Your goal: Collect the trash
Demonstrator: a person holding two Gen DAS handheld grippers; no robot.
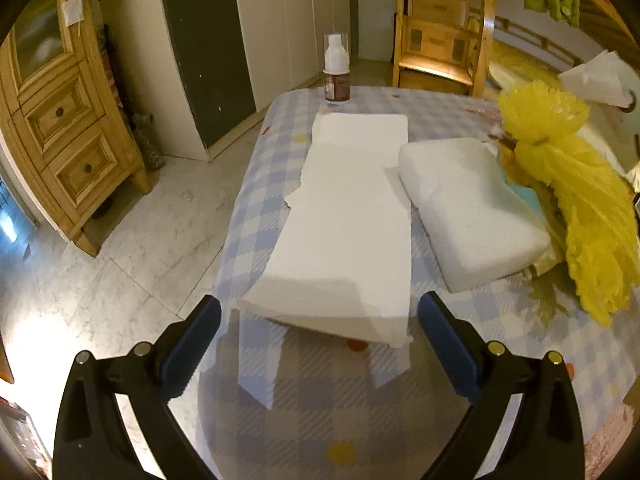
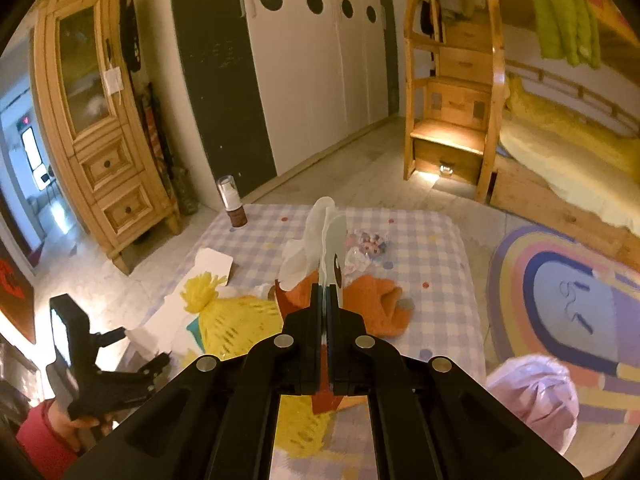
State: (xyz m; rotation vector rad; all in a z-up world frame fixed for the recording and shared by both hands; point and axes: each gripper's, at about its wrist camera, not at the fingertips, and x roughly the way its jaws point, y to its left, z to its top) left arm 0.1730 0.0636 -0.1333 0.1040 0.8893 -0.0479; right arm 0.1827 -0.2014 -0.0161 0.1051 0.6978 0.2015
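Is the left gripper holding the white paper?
No, the left gripper is open, its fingers either side of the paper, not touching it.

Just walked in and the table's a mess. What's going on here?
A person is clearing trash off the checkered table with two hand-held tongs. The right tongs are shut on a thin piece of white wrapper, held up above the table. The left tongs are open, lined up with a flat white foam sheet lying beside a foam block.

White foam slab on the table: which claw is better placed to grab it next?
Left. The left claw is open, with the foam slab directly ahead of its jaws. The right claw is shut on a thin white plastic piece.
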